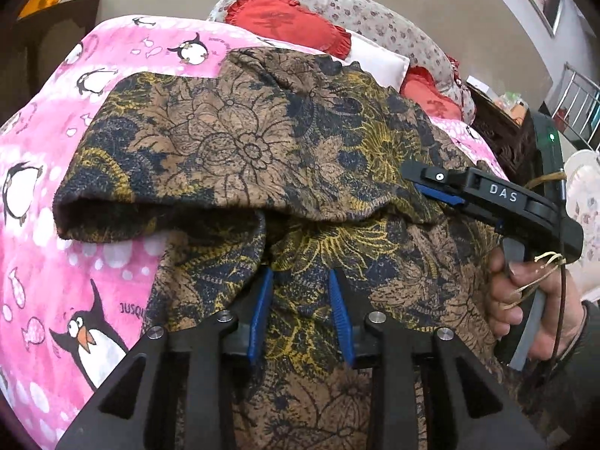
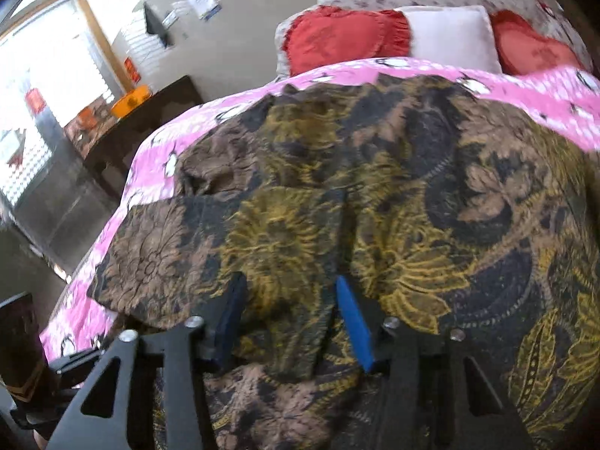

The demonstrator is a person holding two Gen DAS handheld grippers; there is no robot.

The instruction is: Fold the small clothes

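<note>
A brown, navy and yellow floral garment (image 1: 240, 142) lies partly folded on a pink penguin blanket (image 1: 45, 202). My left gripper (image 1: 302, 281) has garment fabric bunched between its blue pads (image 1: 262, 307) and is shut on it. My right gripper shows in the left wrist view (image 1: 435, 183) at the garment's right edge, shut on cloth. In the right wrist view the same garment (image 2: 375, 172) covers the blanket (image 2: 525, 82), and the right gripper (image 2: 288, 285) holds a fold of it between its pads (image 2: 352, 318).
Red heart cushions (image 1: 285, 18), a white pillow (image 2: 450, 33) and a floral pillow (image 1: 378, 18) lie at the bed's head. A dark wooden side table (image 2: 150, 120) with an orange bowl (image 2: 131, 101) stands left of the bed. A bright window (image 2: 45, 75) is beyond it.
</note>
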